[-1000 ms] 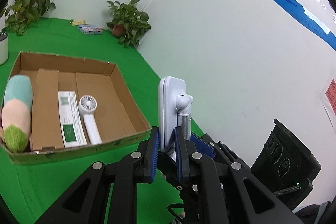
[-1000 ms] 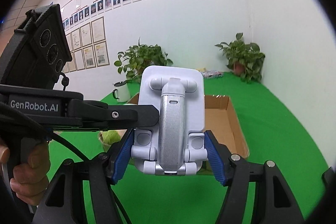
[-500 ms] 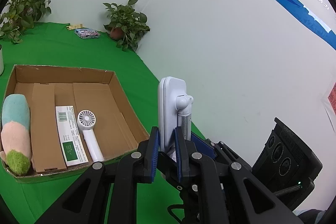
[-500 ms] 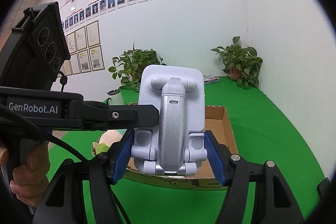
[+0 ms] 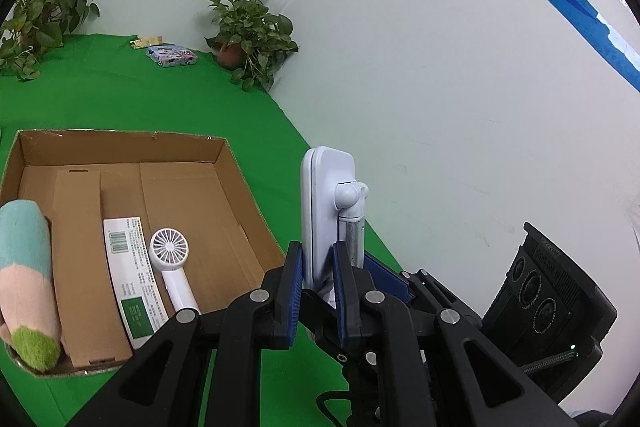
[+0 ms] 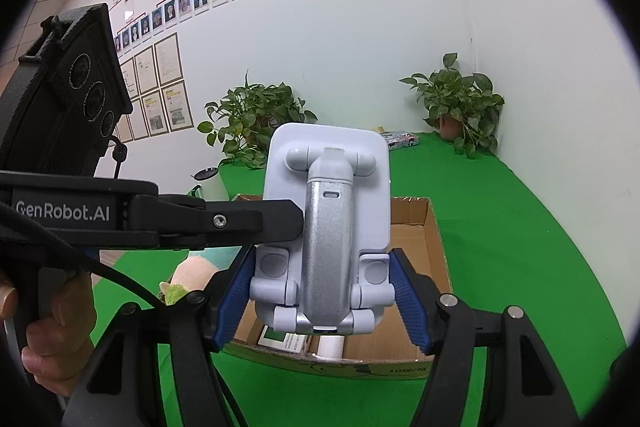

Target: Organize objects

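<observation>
Both grippers have drawn back from the cardboard box (image 5: 240,187), which now sits lower and farther in the left view. Left gripper (image 5: 316,291) clamps the white phone stand (image 5: 328,211) edge-on, upright above the green table (image 5: 160,99). Right gripper (image 6: 322,291) grips its base from both sides. Inside the box lie a fan (image 5: 172,263), leaflet (image 5: 134,275) and plush toy (image 5: 24,279).

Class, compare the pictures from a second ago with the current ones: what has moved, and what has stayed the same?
Both tongs have carried the white phone stand toward the cardboard box, which now sits lower and nearer in both views. Nothing was grasped or released. Unchanged: left tongs and right tongs still clamp the stand; the fan, leaflet and plush toy lie as before.
</observation>
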`<state>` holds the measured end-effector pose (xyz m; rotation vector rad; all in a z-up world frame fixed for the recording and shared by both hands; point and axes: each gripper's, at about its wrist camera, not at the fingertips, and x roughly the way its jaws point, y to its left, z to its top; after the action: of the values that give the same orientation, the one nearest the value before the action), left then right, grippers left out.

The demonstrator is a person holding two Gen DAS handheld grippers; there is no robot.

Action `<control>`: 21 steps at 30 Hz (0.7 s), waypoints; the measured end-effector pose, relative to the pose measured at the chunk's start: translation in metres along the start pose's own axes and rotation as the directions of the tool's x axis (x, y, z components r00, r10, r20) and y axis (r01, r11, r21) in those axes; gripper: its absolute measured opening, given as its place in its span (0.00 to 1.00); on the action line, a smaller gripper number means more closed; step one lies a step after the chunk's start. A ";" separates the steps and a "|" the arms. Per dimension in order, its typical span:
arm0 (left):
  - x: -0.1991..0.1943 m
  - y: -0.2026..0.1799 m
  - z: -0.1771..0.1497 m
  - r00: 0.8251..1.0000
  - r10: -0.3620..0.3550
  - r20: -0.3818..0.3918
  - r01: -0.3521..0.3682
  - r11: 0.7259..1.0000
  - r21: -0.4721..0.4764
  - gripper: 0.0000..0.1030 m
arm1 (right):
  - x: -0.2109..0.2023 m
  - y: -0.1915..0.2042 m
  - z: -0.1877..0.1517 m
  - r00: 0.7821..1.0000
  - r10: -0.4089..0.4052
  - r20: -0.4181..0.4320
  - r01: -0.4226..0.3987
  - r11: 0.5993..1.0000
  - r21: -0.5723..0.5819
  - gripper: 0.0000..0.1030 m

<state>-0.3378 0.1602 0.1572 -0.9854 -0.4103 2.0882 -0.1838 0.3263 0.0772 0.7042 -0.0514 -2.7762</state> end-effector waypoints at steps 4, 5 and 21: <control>0.024 0.009 0.017 0.999 0.010 -0.034 -0.011 1.000 -0.016 0.10 | 0.017 -0.018 0.006 1.000 -0.002 -0.031 0.002 1.000 0.018 0.63; 0.032 0.012 0.020 0.999 0.014 -0.045 -0.015 1.000 -0.020 0.10 | 0.024 -0.024 0.007 0.999 0.001 -0.045 0.000 1.000 0.024 0.63; 0.152 0.107 -0.007 0.964 0.059 -0.260 -0.104 0.981 -0.165 0.11 | 0.133 -0.082 -0.040 0.938 0.084 -0.335 -0.056 0.994 0.092 0.63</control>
<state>-0.4478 0.2070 0.0145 -1.3795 -0.4347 1.9880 -0.2978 0.3700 -0.0274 1.1679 -0.1184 -2.5578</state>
